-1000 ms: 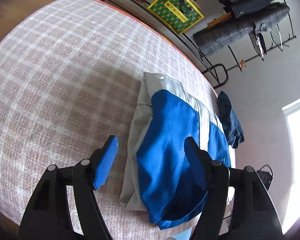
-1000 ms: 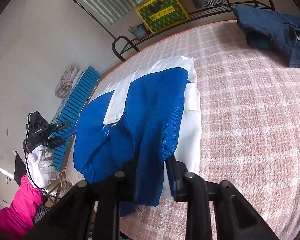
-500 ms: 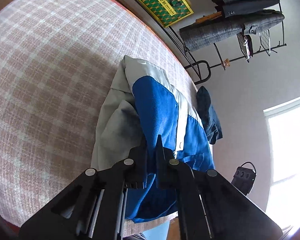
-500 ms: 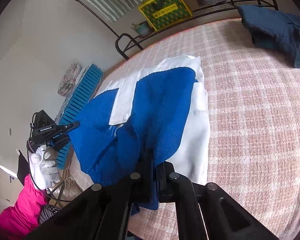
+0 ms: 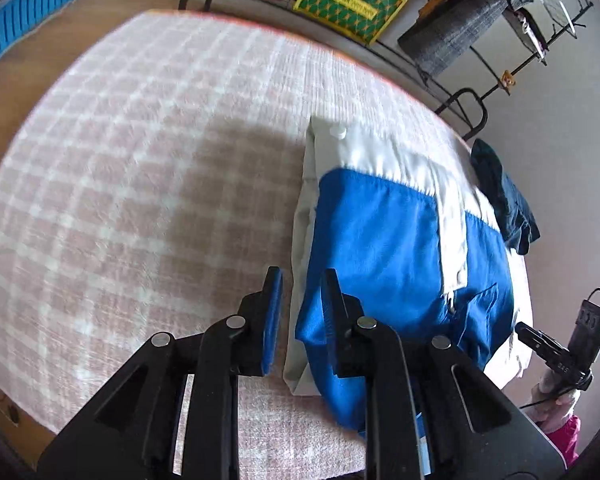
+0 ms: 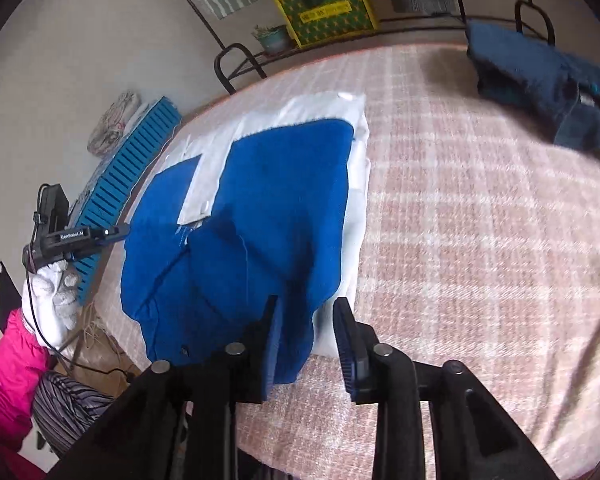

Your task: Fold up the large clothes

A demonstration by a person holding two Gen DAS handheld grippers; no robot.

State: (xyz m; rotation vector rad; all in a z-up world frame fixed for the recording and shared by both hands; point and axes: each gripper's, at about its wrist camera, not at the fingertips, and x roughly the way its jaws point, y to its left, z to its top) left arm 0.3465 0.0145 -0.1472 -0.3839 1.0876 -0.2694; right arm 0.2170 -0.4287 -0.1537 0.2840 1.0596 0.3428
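Tilted steeply down over the bed [image 5: 148, 168], the left gripper [image 5: 298, 280] was opening its empty fingers above the near edge of the folded blue-and-white jacket [image 5: 384, 248], while the right gripper [image 6: 306, 316], likewise angled, was opening above the jacket's opposite near corner, holding nothing.

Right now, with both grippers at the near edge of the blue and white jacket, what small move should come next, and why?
Probably close both grippers on the near hem again. The left gripper and right gripper are opening, their pads clear of the cloth, while the blue and white jacket lies half-folded on the checked blanket, its near edge rumpled and overhanging.
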